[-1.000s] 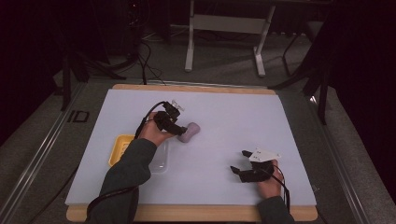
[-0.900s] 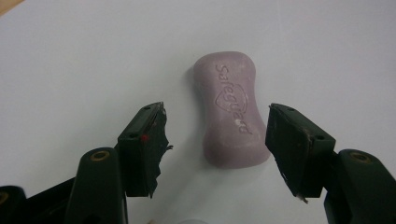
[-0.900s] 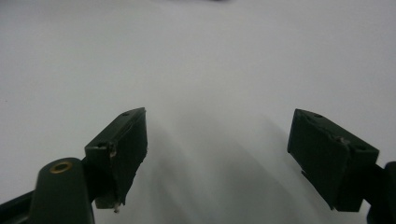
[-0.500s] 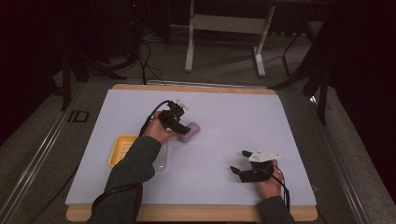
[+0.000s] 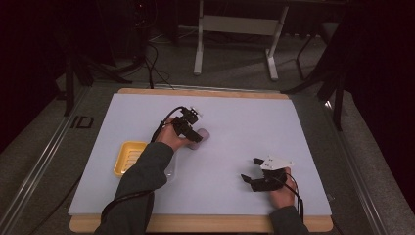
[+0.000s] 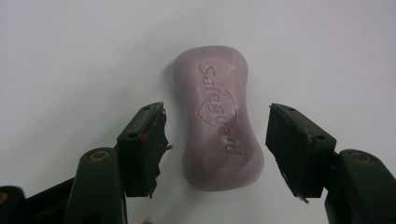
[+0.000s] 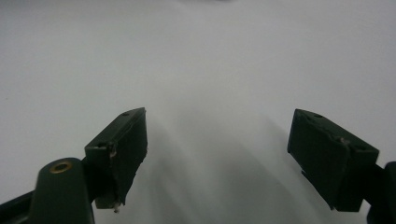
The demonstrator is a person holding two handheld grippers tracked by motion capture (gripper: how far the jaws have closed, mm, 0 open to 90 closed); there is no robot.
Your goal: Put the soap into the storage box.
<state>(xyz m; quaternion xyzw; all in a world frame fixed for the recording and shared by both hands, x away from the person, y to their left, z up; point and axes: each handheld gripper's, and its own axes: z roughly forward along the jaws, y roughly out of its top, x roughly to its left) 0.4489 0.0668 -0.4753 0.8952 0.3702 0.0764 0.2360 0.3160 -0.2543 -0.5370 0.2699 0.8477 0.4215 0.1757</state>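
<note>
A pale purple soap bar (image 6: 218, 119) stamped with a brand name lies flat on the white table sheet (image 5: 244, 127). In the high view the soap bar (image 5: 200, 135) pokes out just right of my left gripper (image 5: 190, 128). My left gripper (image 6: 217, 144) is open, one jaw on each side of the bar's near end, small gaps on both sides. A yellow soap dish (image 5: 128, 157) sits left of the left forearm. My right gripper (image 5: 250, 172) rests near the front right of the table, and in its own view my right gripper (image 7: 224, 154) is open over bare white sheet.
A clear plastic piece (image 5: 170, 167) lies by the yellow dish under the left forearm. The wooden table edge (image 5: 195, 224) runs along the front. Metal stand legs (image 5: 235, 29) rise on the dark floor beyond the table.
My left gripper has shifted slightly right and closer over the soap bar. The right gripper has stayed in place.
</note>
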